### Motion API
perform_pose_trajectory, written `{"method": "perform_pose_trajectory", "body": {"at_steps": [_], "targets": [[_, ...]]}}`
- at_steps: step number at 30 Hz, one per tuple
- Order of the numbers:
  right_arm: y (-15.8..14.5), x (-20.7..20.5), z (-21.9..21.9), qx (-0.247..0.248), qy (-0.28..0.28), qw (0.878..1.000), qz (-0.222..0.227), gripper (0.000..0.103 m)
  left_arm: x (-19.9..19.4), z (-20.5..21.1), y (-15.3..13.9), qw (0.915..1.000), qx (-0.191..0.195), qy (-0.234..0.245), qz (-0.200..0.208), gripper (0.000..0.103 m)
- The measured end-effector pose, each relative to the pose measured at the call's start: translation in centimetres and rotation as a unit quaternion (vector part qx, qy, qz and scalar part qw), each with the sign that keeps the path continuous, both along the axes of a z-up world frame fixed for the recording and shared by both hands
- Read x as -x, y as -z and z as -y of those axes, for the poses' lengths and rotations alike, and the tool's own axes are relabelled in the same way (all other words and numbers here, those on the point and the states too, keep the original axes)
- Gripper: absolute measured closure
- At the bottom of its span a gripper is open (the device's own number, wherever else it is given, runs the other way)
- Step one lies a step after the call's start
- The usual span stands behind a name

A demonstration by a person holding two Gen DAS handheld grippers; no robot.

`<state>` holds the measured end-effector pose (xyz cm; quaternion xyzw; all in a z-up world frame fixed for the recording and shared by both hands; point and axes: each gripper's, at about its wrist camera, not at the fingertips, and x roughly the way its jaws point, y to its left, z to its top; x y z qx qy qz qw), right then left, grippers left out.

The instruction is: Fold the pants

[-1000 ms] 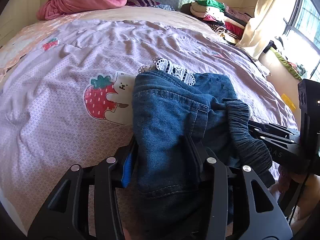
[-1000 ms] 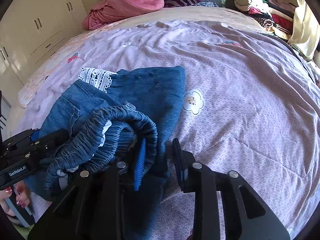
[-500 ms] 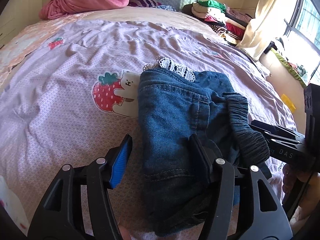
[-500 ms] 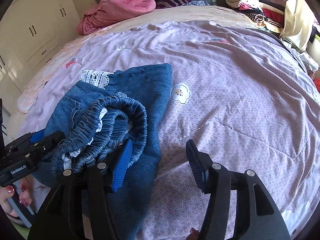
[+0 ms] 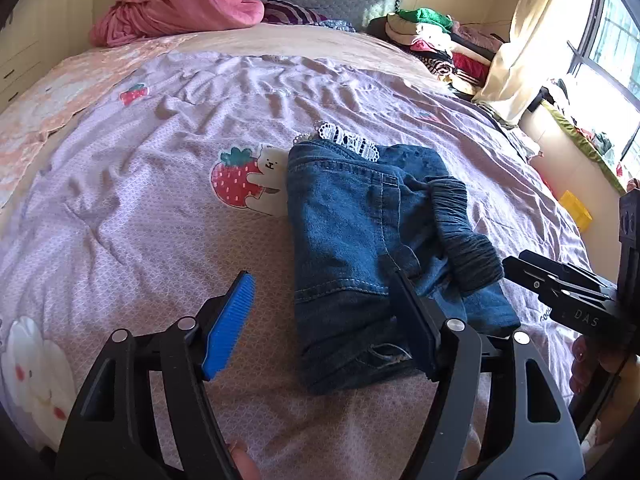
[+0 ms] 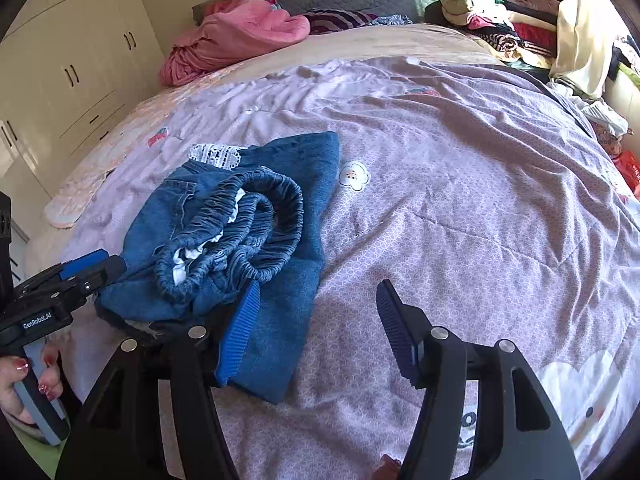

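Blue denim pants [image 5: 360, 236] lie folded in a bundle on the lilac bedspread [image 5: 140, 200], their gathered elastic waistband [image 6: 244, 216] on top and a strip of white lace [image 5: 352, 142] at the far end. My left gripper [image 5: 320, 312] hovers over the bundle's near left edge, its jaws opening, nothing pinched. In the right wrist view my right gripper [image 6: 316, 320] stands over the near right corner of the pants [image 6: 280, 280], jaws opening too and free of the cloth. Each gripper appears at the edge of the other's view: the right gripper [image 5: 560, 288] and the left gripper [image 6: 76, 276].
A pink blanket [image 5: 180, 4] is heaped at the headboard. Stacked clothes [image 5: 436, 40] sit at the far right corner, beside a curtain [image 5: 524, 40] and window. White wardrobes [image 6: 68, 60] stand along the left. A hand [image 6: 24, 384] grips the left handle.
Both grippers have let go of the pants, opened wider and drawn back toward the near edge of the bed. The bundle now lies loose on the spread.
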<state>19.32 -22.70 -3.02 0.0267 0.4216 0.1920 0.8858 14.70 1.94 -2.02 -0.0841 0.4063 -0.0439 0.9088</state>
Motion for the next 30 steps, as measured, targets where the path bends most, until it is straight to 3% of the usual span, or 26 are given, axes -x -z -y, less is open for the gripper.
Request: {"method": "perform_pose_trajectory", "body": {"at_steps": [18,30], "targets": [[-4.0,5.7,1.4,-0.029,0.0,0.999,0.041,0.02,5.9,1.0,-3.2,0.9993,-0.02,0.01,0.03,0.011],[-5.6,10.5,1.7,-0.022,-0.013,0.998,0.061,0.008,9.6,1.9,-3.7,0.9986,-0.033,0.014,0.038,0.01]]}}
